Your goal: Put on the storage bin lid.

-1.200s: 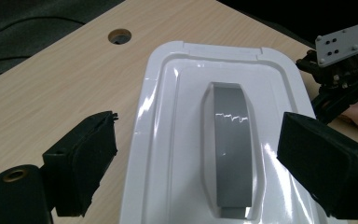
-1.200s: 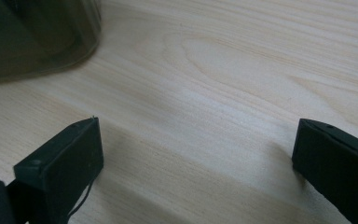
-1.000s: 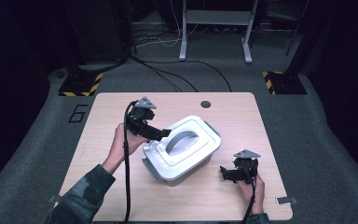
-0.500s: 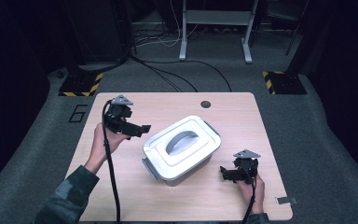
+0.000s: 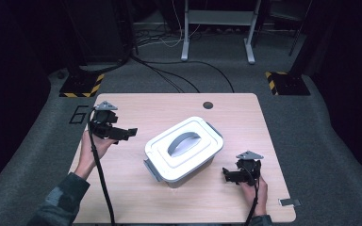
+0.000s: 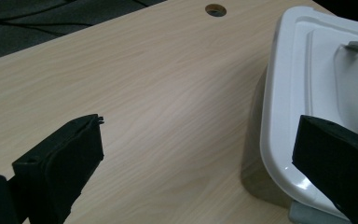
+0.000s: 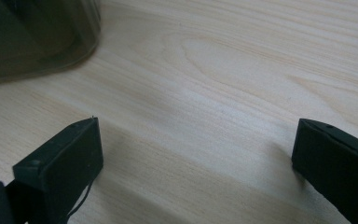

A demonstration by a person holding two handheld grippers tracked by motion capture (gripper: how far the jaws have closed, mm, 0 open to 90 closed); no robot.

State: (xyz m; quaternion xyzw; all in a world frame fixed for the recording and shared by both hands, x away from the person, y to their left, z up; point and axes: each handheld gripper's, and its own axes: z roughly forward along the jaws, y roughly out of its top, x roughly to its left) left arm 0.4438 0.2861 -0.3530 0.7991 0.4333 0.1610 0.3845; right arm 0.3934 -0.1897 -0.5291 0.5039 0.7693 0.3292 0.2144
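A white lidded plastic box [image 5: 184, 148] with a grey handle [image 5: 183, 141] stands in the middle of the wooden table [image 5: 146, 108]. My left gripper [image 5: 127, 133] is held above the table's left side, open, with nothing between its jaws, pointing toward the box. In the left gripper view the box's white lid [image 6: 307, 84] lies ahead on the right. My right gripper [image 5: 227, 175] rests low near the box's front right corner, open and empty. The box's dark translucent wall [image 7: 32, 37] shows at the top left of the right gripper view.
A round cable hole [image 5: 208, 105] sits near the table's far edge. Grey latches stick out at the box's ends [image 5: 152, 169]. A small label [image 5: 290, 202] lies at the front right corner. Cables and yellow-black striped blocks [image 5: 80, 87] lie on the floor beyond.
My left gripper has drawn back from the box's lid to the left side of the table and now hangs clear of it. The right gripper has stayed in place.
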